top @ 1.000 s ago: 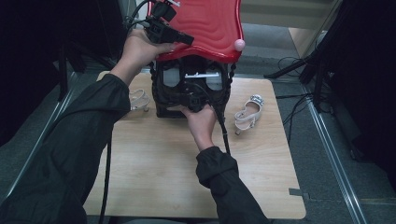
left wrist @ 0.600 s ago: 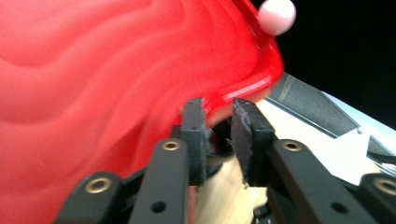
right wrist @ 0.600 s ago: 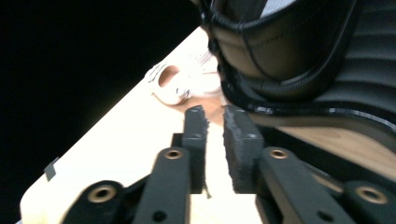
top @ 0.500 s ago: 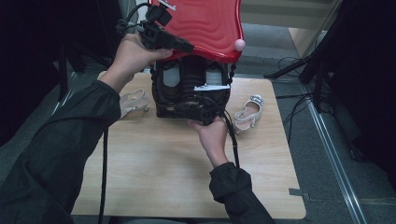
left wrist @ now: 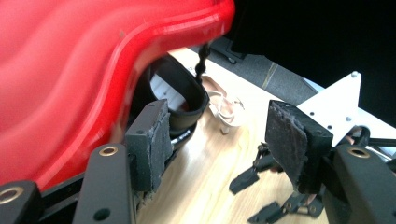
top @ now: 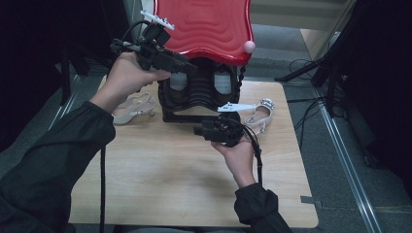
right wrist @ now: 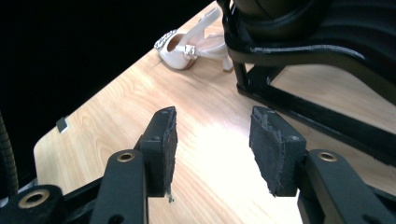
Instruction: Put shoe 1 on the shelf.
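Note:
A black case (top: 199, 90) with a raised red wavy lid (top: 209, 24) stands at the back of the wooden table (top: 170, 174). My left gripper (top: 190, 66) is at the lid's lower left edge. Its jaws have just been opening and stand open (left wrist: 219, 126) with nothing between them, the red lid (left wrist: 70, 70) right beside its left pad. My right gripper (top: 197, 130) hovers low in front of the case's base. Its jaws (right wrist: 212, 135) have also just been opening and hold nothing, with bare wood between them.
One white heeled sandal (top: 133, 108) lies left of the case and another (top: 260, 115) lies right of it. A sandal (right wrist: 187, 44) lies ahead in the right gripper view, beside the case's black frame (right wrist: 299, 102). Dark floor and cables surround the table.
Both grippers went from shut to open. The right hand drew back from the case's front toward the near side. The left hand slid down and left off the lid's edge. The lid stays raised.

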The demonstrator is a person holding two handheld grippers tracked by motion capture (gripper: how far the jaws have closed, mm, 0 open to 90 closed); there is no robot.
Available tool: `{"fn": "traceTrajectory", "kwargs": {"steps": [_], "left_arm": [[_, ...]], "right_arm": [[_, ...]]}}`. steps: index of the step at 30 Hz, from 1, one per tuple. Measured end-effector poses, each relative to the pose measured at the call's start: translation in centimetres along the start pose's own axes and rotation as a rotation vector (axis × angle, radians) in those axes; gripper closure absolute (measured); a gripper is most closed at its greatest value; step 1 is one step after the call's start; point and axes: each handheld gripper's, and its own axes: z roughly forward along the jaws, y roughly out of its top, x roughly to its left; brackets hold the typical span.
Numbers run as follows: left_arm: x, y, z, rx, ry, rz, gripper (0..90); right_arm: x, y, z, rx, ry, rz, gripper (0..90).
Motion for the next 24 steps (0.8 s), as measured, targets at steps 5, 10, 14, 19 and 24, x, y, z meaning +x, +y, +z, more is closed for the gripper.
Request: {"fn": "traceTrajectory", "kwargs": {"steps": [5, 10, 14, 19, 24], "left_arm": [[-0.5, -2.1, -0.2, 0.005, -0.014, 0.005, 38.7], [-0.9, -3.7, 0.1, 0.014, -0.037, -0.001, 37.1], [-1.2, -5.5, 0.5, 0.035, -0.036, 0.006, 37.0], [-1.3, -7.5, 0.6, 0.014, -0.049, -0.016, 37.1], [-1.2, -9.7, 0.7, 0.012, -0.059, -0.036, 37.2]], "right_arm": [[-0.2, -1.7, -1.5, -0.013, -0.002, -0.027, 51.3], [-0.5, -2.4, -2.1, -0.003, -0.009, -0.020, 50.8], [-0.6, -3.2, -2.6, 0.012, -0.015, -0.014, 50.2], [-0.7, -3.7, -3.2, 0.013, -0.020, -0.006, 49.7], [-0.5, -4.1, -3.7, 0.014, -0.018, -0.002, 49.0]]}}
